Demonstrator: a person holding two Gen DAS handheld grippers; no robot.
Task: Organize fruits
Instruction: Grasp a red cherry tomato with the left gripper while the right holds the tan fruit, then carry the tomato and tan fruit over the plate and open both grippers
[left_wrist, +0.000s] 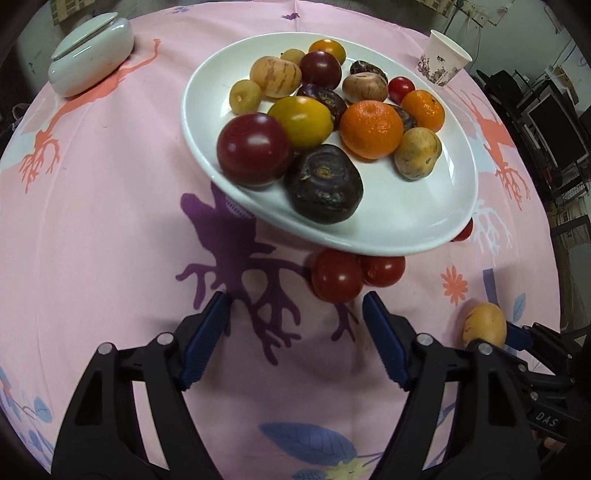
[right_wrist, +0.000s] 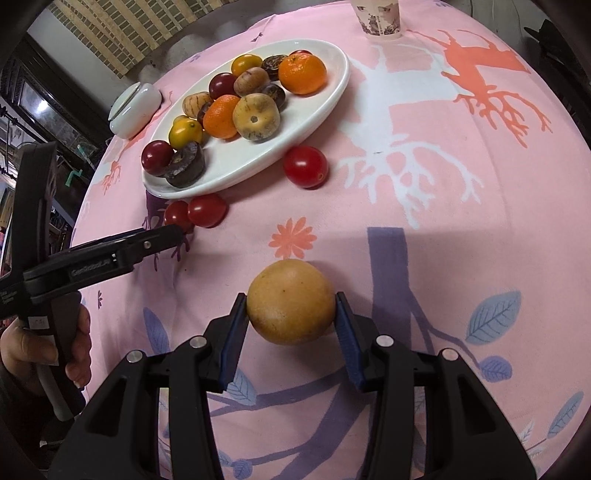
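Two tomatoes (left_wrist: 336, 275) at plate (left_wrist: 424, 236) edge; left hand-held gripper (left_wrist: 297, 306) wide; right hand-held gripper (right_wrist: 291, 308) clamps yellow fruit (right_wrist: 291, 301).

Third red tomato (left_wrist: 466, 232) mostly hidden behind plate (left_wrist: 458, 206) rim. Paper cup (right_wrist: 377, 17) cut off by top edge. Yellow fruit (left_wrist: 484, 325) partly covered below by right gripper (left_wrist: 517, 334).
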